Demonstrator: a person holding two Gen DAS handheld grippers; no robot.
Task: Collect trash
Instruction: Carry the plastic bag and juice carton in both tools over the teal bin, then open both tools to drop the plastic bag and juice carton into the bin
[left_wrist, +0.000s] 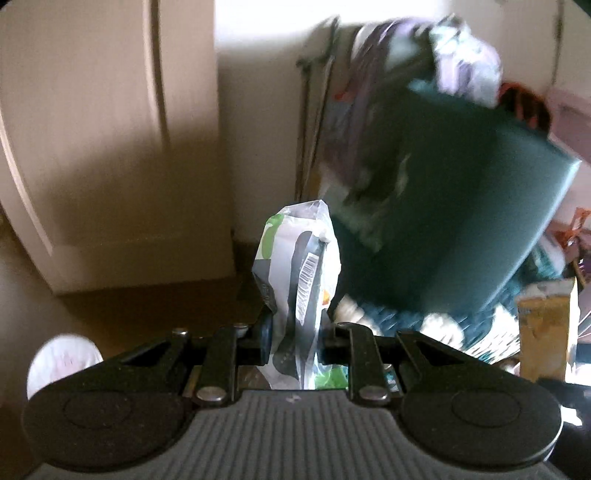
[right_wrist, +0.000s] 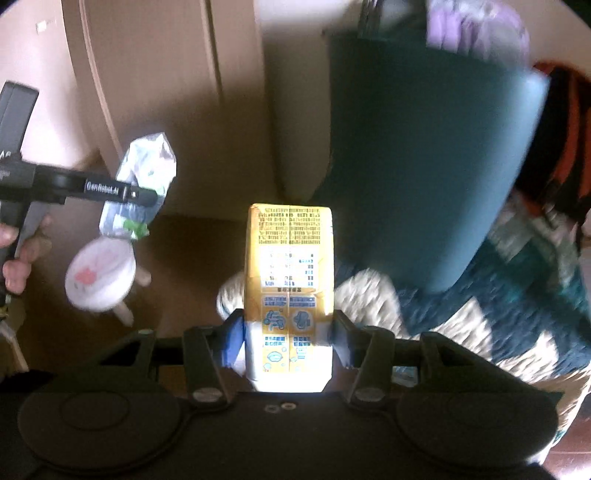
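My left gripper (left_wrist: 295, 332) is shut on a crumpled plastic wrapper (left_wrist: 299, 266), white with green and grey print and a barcode, held upright above the floor. The left gripper (right_wrist: 146, 195) and its wrapper (right_wrist: 142, 184) also show at the left of the right wrist view. My right gripper (right_wrist: 288, 339) is shut on a yellow and white drink carton (right_wrist: 290, 280), held upright. The carton (left_wrist: 546, 332) shows at the right edge of the left wrist view. A dark green bin (right_wrist: 428, 155) stands tilted ahead and to the right, and it shows blurred in the left wrist view (left_wrist: 461, 206).
A beige cabinet door (left_wrist: 110, 129) and wall are ahead left. A white round stool (right_wrist: 99, 273) stands on the brown floor at the left. A patterned teal and cream rug (right_wrist: 517, 295) lies under the bin. Purple and orange cloth clutter (right_wrist: 476, 29) sits behind the bin.
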